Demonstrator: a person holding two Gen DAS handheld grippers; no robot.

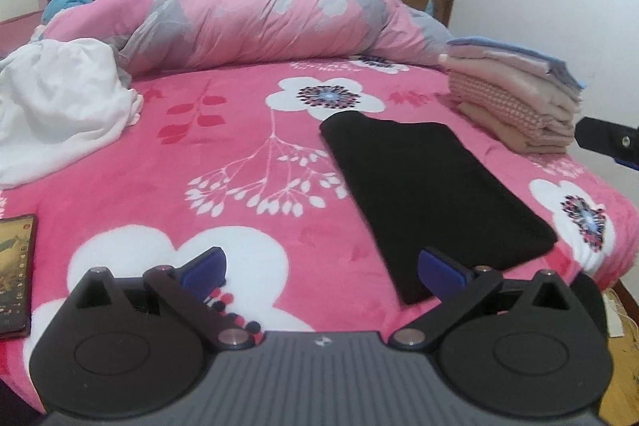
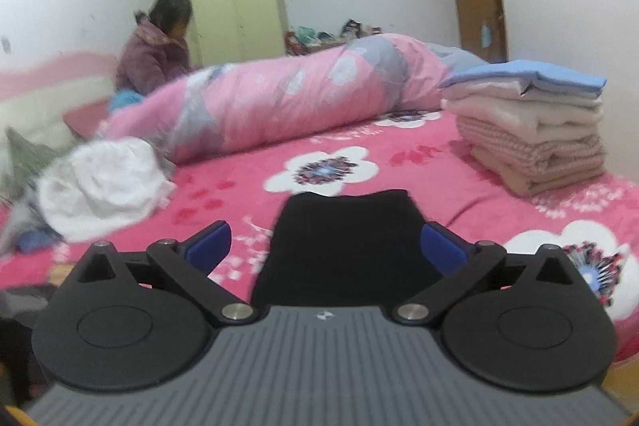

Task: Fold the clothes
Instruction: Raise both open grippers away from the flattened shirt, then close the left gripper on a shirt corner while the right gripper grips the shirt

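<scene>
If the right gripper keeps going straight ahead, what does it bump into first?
Most likely the folded black cloth. It lies on the pink blanket right between the open fingers of the right gripper. Depth is hard to judge here.

Bare bed at 12 o'clock; folded stack blocks 2 o'clock, white heap 10 o'clock.

The left gripper is held level with its jaws spread wide and nothing between them. The right gripper is held the same way, jaws wide apart and empty. The blue pads face each other across the gap.
</scene>
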